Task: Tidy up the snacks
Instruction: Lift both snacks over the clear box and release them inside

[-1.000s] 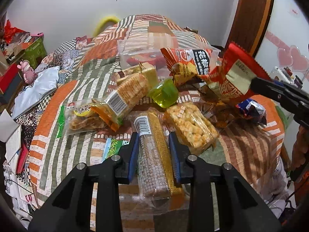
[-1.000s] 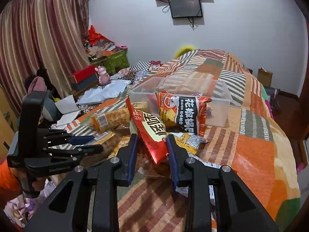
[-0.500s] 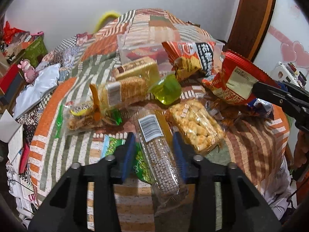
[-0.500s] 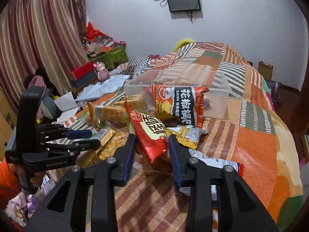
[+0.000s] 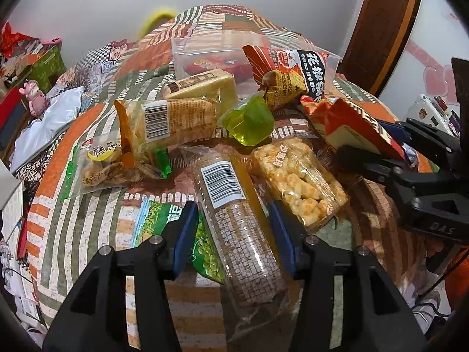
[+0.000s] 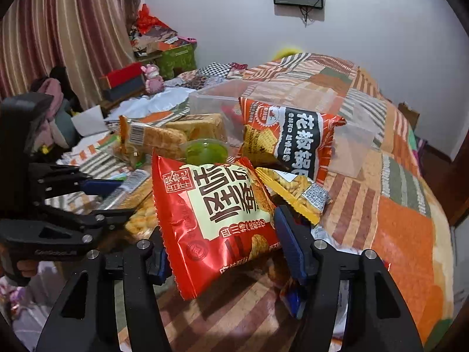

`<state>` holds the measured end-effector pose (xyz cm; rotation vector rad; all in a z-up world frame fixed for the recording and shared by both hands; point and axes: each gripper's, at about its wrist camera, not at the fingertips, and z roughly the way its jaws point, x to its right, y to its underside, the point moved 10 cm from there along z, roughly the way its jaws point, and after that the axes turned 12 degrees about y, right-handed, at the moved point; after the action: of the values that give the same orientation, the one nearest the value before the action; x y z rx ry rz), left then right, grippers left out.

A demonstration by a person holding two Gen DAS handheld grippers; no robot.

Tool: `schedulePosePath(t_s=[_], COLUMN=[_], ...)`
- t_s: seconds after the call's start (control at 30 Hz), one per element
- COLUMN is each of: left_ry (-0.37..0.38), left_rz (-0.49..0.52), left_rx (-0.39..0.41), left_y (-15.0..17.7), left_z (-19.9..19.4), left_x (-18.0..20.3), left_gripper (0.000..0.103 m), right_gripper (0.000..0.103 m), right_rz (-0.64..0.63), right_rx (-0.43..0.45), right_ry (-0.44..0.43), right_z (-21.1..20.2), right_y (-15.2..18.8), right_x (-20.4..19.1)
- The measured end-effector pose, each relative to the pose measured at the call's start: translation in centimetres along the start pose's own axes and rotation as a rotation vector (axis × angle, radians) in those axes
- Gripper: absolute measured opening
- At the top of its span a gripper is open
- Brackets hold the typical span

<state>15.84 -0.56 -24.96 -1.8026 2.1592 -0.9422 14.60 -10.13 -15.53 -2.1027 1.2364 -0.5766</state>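
Between the blue pads of the left gripper [image 5: 234,231] lies the long clear-wrapped sesame-brown cracker sleeve [image 5: 240,234], its long axis running from about 6 o'clock up toward 11, barcode end pointing away. Jaws stand apart on either side of it with gaps showing, nothing pinched. At 1 o'clock from that sleeve sits the clear pack of golden puffed rice bites [image 5: 299,179], and at 12 the lime-green jelly cup [image 5: 249,123].

Over on the right, the right gripper [image 6: 222,249] has the shiny red chip bag [image 6: 217,214] between its fingers, bag tilted, its top edge up toward 11 o'clock and its bottom corner hanging down at 7. Whether the pads actually press the bag I cannot tell, since the left one is hidden behind it.

Beyond, at 1 o'clock, the orange-and-black crisp bag [image 6: 290,138] leans against the clear plastic storage bin [image 6: 351,135] on the striped patchwork quilt [image 6: 395,205].
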Motion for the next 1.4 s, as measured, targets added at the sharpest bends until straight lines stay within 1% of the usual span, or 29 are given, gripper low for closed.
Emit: schedulePosePath(t_s=[0.07,0.17,0.2,0.23,0.3,0.47,0.67,0.87,1.0,1.23,1.4], left_ry=[0.004,0.002,0.004,0.006,0.004,-0.001,0.018,0.031,0.036,0.032,0.031], left_rz=[0.009,0.022,0.021,0.018,0.021,0.035,0.044,0.043,0.043,0.048,0.041], left_rx=[0.003,0.008,0.009,0.011,0.020,0.067,0.129,0.198,0.238,0.291,0.309], left_y=[0.0,0.0,-0.1,-0.1,-0.4,-1.1,-2.4,-5.1,-7.4,-12.2,-15.3], left_z=[0.0,-0.2,-0.3,-0.4,-0.9,-2.9,-5.5,-7.6,-8.5,-9.1,-8.3], left_x=[0.2,0.4,0.4,0.4,0.4,0.9,2.0,2.8,2.8,2.2,1.5], left_gripper=[0.044,0.042,0.041,0.039,0.037,0.035,0.034,0.034,0.034,0.034,0.034], right_gripper=[0.055,0.048,0.043,0.039,0.037,0.035,0.035,0.035,0.035,0.035,0.035], right_rz=[-0.005,0.001,0.003,0.003,0.013,0.074,0.119,0.142,0.155,0.184,0.201], right_rx=[0.008,0.028,0.037,0.047,0.052,0.054,0.084,0.149,0.194,0.222,0.211], right_ry=[0.018,0.029,0.028,0.028,0.011,-0.042,-0.086,-0.092,-0.060,-0.001,0.022], right_z=[0.1,-0.3,-0.6,-1.0,-1.5,-2.6,-4.6,-7.2,-8.3,-7.6,-5.8], right_y=[-0.1,-0.5,-0.6,-0.8,-1.1,-1.7,-2.6,-4.6,-6.5,-9.1,-10.9], right_x=[0.0,-0.1,-0.1,0.0,0.1,0.8,1.1,1.9,3.3,6.2,8.2])
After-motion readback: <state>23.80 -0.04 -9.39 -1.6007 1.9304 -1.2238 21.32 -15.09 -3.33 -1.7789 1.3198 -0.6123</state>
